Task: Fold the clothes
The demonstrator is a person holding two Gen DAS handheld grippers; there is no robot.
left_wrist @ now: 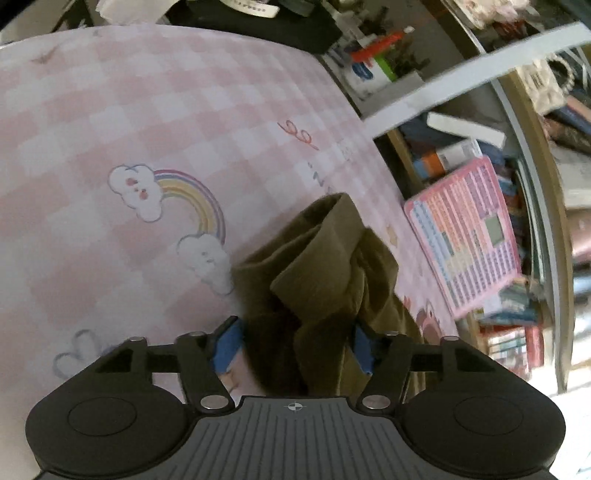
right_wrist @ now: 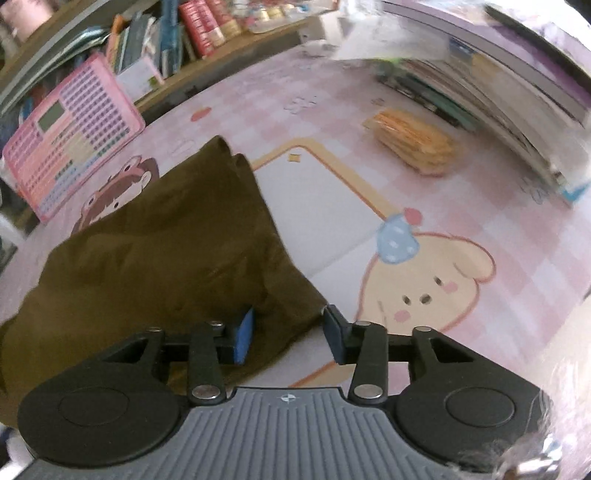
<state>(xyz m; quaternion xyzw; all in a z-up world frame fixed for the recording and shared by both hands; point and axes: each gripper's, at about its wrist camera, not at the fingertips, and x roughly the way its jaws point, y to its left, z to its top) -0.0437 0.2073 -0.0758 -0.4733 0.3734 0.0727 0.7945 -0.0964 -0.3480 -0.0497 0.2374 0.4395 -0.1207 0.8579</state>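
An olive-brown garment (left_wrist: 325,266) lies bunched in folds on the pink checked cover (left_wrist: 147,110). In the left wrist view it rises between the blue pads of my left gripper (left_wrist: 295,345), whose jaws stand apart with the cloth loose between them. In the right wrist view the same garment (right_wrist: 166,251) spreads to the left as a flat, doubled layer. One corner reaches in between the pads of my right gripper (right_wrist: 290,338). That gripper is open; its right pad stands off the cloth.
A pink learning tablet (left_wrist: 465,236) (right_wrist: 70,155) leans at the cover's edge beside crowded bookshelves (right_wrist: 199,29). A yellow-orange packet (right_wrist: 413,144) lies further back, near a stack of books (right_wrist: 480,92). The cartoon-printed cover (right_wrist: 480,258) stretches right of the garment.
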